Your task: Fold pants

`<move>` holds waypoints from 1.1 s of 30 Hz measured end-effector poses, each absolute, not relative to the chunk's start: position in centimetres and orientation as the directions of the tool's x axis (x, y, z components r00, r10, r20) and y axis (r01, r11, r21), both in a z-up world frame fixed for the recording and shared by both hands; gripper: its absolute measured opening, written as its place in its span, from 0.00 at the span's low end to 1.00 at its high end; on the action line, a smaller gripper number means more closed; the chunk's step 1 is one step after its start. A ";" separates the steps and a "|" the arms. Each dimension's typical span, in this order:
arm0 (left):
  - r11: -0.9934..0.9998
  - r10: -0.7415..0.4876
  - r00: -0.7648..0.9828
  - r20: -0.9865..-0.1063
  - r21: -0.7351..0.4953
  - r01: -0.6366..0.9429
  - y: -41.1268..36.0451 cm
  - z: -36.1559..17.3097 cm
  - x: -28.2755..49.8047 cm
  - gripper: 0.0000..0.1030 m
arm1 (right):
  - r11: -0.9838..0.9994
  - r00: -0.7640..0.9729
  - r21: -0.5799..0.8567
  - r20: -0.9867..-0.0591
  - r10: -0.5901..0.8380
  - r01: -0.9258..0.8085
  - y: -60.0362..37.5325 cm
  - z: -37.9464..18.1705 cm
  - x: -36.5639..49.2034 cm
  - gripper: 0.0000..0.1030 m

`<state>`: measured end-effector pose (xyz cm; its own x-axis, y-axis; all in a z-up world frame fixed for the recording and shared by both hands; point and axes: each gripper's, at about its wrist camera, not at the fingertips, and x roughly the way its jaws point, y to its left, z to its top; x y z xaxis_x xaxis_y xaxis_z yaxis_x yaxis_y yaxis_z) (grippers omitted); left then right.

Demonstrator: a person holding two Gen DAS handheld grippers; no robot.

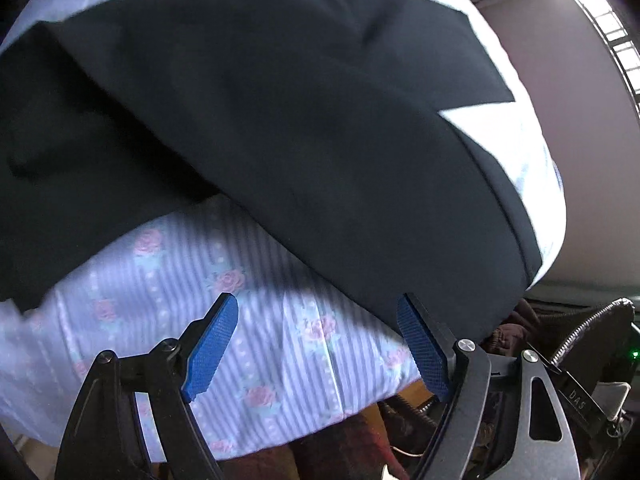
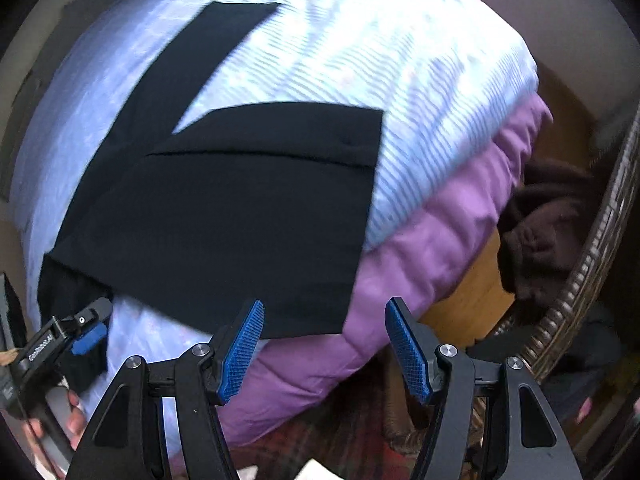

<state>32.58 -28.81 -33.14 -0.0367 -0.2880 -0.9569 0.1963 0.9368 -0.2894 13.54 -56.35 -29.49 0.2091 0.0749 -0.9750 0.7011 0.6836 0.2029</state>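
Observation:
Black pants [image 2: 224, 208] lie spread on a bed with a light blue striped floral sheet [image 2: 420, 92]; one leg is folded over near the bed's front edge and the other runs up to the far left. In the left wrist view the pants [image 1: 300, 128] fill the upper frame over the sheet [image 1: 248, 336]. My left gripper [image 1: 318, 346] is open and empty, just short of the pants' near edge. My right gripper [image 2: 324, 350] is open and empty, just in front of the folded leg's hem. The left gripper also shows at the lower left of the right wrist view [image 2: 80, 332].
A purple quilt [image 2: 420, 256] hangs off the bed edge under the sheet. A dark brown garment [image 2: 548, 232] lies on the wooden floor [image 2: 472, 292] to the right, beside an ornate frame [image 2: 592, 264]. Dark bags and gear [image 1: 580, 360] sit by the bed.

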 end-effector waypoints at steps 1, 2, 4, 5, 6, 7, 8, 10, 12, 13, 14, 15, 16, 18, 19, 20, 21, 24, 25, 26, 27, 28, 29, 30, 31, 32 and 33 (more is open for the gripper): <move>0.939 -0.276 -0.047 -0.960 -0.280 0.202 -29.1 -33.8 32.7 0.79 | 0.673 0.208 0.205 -0.975 0.077 0.711 -56.5 -30.0 13.4 0.63; 0.939 -0.271 -0.052 -0.961 -0.276 0.207 -29.3 -34.3 32.8 0.77 | 0.659 0.204 0.206 -0.976 0.081 0.724 -56.7 -30.6 13.4 0.63; 0.939 -0.259 -0.058 -0.964 -0.266 0.217 -29.6 -35.2 33.0 0.77 | 0.628 0.207 0.219 -0.974 0.093 0.747 -57.1 -31.8 13.3 0.63; 0.940 -0.257 -0.063 -0.964 -0.264 0.216 -29.8 -35.7 33.2 0.77 | 0.626 0.210 0.223 -0.973 0.095 0.747 -57.1 -32.3 13.4 0.63; 0.939 -0.260 -0.066 -0.963 -0.268 0.214 -29.9 -36.1 33.3 0.77 | 0.626 0.207 0.218 -0.974 0.092 0.749 -57.2 -32.9 13.6 0.62; 0.939 -0.262 -0.074 -0.962 -0.272 0.212 -30.1 -36.5 33.5 0.76 | 0.617 0.214 0.229 -0.972 0.100 0.753 -57.3 -33.4 13.8 0.63; 0.938 -0.264 -0.082 -0.961 -0.275 0.210 -30.2 -36.9 33.7 0.73 | 0.608 0.219 0.238 -0.970 0.108 0.757 -57.5 -33.9 13.8 0.63; 0.937 -0.274 -0.096 -0.957 -0.288 0.198 -30.6 -37.5 34.2 0.70 | 0.581 0.228 0.253 -0.967 0.117 0.774 -57.7 -34.6 13.7 0.63; 0.929 -0.301 -0.103 -0.948 -0.316 0.192 -30.7 -37.4 34.6 0.53 | 0.577 0.237 0.261 -0.964 0.119 0.774 -57.6 -34.8 13.7 0.63; 0.920 -0.322 -0.111 -0.940 -0.339 0.196 -30.9 -37.3 34.7 0.46 | 0.577 0.242 0.265 -0.963 0.118 0.772 -57.6 -34.9 13.7 0.63; 0.910 -0.344 -0.121 -0.931 -0.362 0.201 -31.2 -37.2 34.8 0.25 | 0.577 0.247 0.269 -0.962 0.119 0.771 -57.6 -35.0 13.7 0.63; 0.900 -0.365 -0.131 -0.922 -0.385 0.206 -31.4 -37.0 34.9 0.07 | 0.575 0.249 0.273 -0.961 0.123 0.771 -57.6 -35.1 13.6 0.63; 0.896 -0.370 -0.134 -0.919 -0.391 0.209 -31.7 -36.6 34.9 0.06 | 0.571 0.249 0.276 -0.960 0.127 0.773 -57.6 -35.1 13.5 0.63; 0.893 -0.378 -0.106 -0.920 -0.392 0.223 -31.9 -35.2 35.0 0.05 | 0.570 0.249 0.281 -0.959 0.135 0.772 -57.7 -35.2 13.6 0.63; 0.887 -0.386 -0.092 -0.918 -0.397 0.235 -32.1 -34.3 35.1 0.05 | 0.567 0.253 0.287 -0.957 0.140 0.772 -57.7 -35.3 13.6 0.63; 0.880 -0.399 -0.078 -0.914 -0.405 0.246 -32.3 -33.4 35.1 0.05 | 0.563 0.259 0.295 -0.955 0.146 0.772 -57.8 -35.4 13.6 0.63; 0.875 -0.407 -0.068 -0.911 -0.410 0.258 -32.5 -33.0 34.9 0.05 | 0.558 0.267 0.305 -0.952 0.152 0.771 -57.8 -35.6 13.7 0.63; 0.867 -0.399 -0.047 -0.916 -0.393 0.306 -33.9 -31.9 34.9 0.05 | 0.538 0.285 0.337 -0.941 0.181 0.773 -58.3 -36.9 13.8 0.63; 0.864 -0.393 -0.042 -0.919 -0.385 0.325 -34.4 -31.7 35.0 0.05 | 0.529 0.288 0.345 -0.939 0.190 0.775 -58.3 -37.1 13.9 0.62; 0.862 -0.390 -0.040 -0.920 -0.379 0.337 -34.4 -31.6 35.0 0.05 | 0.522 0.288 0.350 -0.937 0.198 0.778 -58.4 -37.4 14.0 0.60; 0.860 -0.384 -0.039 -0.922 -0.373 0.348 -34.8 -31.5 34.9 0.05 | 0.526 0.296 0.361 -0.933 0.207 0.770 -58.4 -37.4 14.3 0.52; 0.858 -0.381 -0.041 -0.924 -0.370 0.355 -35.2 -31.5 35.0 0.05 | 0.540 0.303 0.373 -0.928 0.217 0.755 -58.3 -37.4 14.6 0.46; 0.857 -0.382 -0.043 -0.923 -0.371 0.357 -35.3 -31.4 35.1 0.05 | 0.560 0.303 0.375 -0.927 0.221 0.739 -58.2 -37.2 15.0 0.39; 0.855 -0.385 -0.048 -0.922 -0.375 0.358 -35.3 -31.3 35.1 0.05 | 0.576 0.294 0.365 -0.931 0.216 0.731 -58.0 -36.9 15.3 0.31; 0.854 -0.385 -0.050 -0.921 -0.377 0.359 -35.3 -31.1 35.2 0.05 | 0.588 0.298 0.371 -0.929 0.221 0.718 -57.8 -36.4 15.5 0.23; 0.853 -0.386 -0.048 -0.921 -0.376 0.360 -35.7 -30.9 35.3 0.05 | 0.601 0.294 0.363 -0.931 0.215 0.712 -57.6 -35.7 15.7 0.16; 0.850 -0.390 -0.042 -0.920 -0.377 0.367 -36.0 -30.4 35.5 0.05 | 0.608 0.291 0.351 -0.936 0.199 0.712 -57.6 -35.0 15.8 0.14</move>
<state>35.51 -36.02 -30.42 -0.0425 -0.3900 -0.9199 0.3667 0.8503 -0.3774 15.81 -57.56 -35.01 0.2907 0.1993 -0.9358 0.7125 0.6078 0.3507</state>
